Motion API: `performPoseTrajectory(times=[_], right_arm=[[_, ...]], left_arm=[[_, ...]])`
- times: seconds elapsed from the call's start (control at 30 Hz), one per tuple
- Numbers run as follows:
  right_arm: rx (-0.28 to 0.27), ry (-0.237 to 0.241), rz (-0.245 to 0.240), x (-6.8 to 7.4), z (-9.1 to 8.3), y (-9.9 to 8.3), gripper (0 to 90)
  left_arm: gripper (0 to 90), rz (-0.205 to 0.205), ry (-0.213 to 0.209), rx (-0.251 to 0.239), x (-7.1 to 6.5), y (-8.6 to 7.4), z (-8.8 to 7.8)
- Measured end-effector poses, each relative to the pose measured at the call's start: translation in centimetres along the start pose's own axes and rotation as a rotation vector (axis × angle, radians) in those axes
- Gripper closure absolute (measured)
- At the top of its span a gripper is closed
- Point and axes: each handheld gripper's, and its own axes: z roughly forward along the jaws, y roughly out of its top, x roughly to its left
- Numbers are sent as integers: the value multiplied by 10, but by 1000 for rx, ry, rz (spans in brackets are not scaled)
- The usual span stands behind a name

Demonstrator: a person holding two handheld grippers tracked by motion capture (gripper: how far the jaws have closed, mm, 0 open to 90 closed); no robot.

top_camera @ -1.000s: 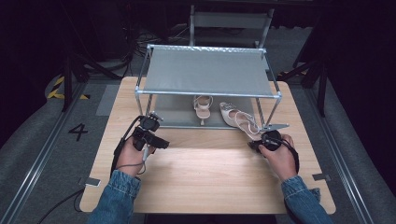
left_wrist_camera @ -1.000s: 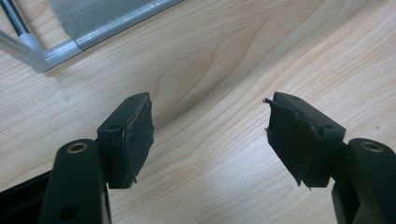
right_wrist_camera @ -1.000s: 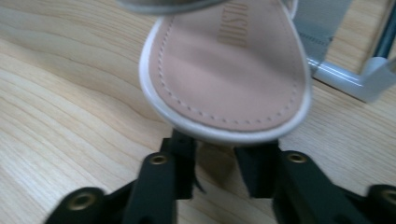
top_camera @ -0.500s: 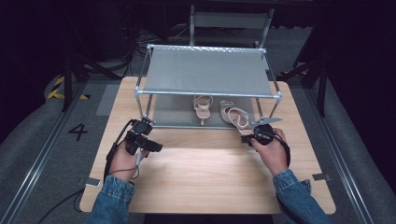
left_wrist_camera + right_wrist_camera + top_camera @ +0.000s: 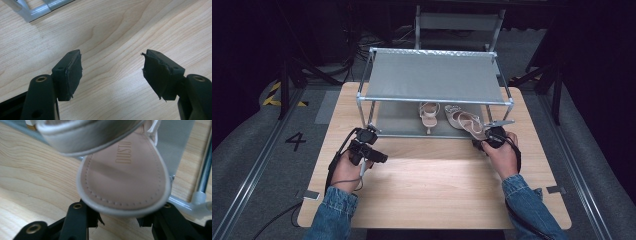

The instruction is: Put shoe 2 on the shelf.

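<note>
Two beige strappy sandals lie on the lower shelf of a grey metal shoe rack (image 5: 432, 75): one sandal (image 5: 428, 115) at the middle, the other sandal (image 5: 464, 122) to its right, slanted. My right gripper (image 5: 482, 142) sits at the near end of the slanted one. In the right gripper view that sandal's (image 5: 122, 177) pink insole end lies over the right gripper (image 5: 118, 216) and hides its tips; its jaws have just been opening, with bare wood in the gap. My left gripper (image 5: 377, 157) rests open and holds nothing; in its own view the left gripper (image 5: 112, 72) is over bare wood.
The rack stands at the far half of the wooden table (image 5: 437, 185). Its front rail and right leg (image 5: 203, 175) are close to the right gripper; a rack corner (image 5: 42, 10) lies ahead of the left one. The floor drops away on all sides.
The right hand has moved a little left and toward the rack, and the slanted sandal has slid with it further under the shelf. The left hand has stayed put.
</note>
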Motion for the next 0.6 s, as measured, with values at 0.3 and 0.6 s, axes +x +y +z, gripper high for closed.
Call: performPoseTrajectory(times=[0.3, 0.6], right_arm=[[9, 2, -100, 9, 0, 14, 777], [15, 111, -167, 17, 9, 26, 767]], left_arm=[[310, -2, -2, 3, 0, -1, 0], [310, -12, -1, 2, 2, -2, 0]])
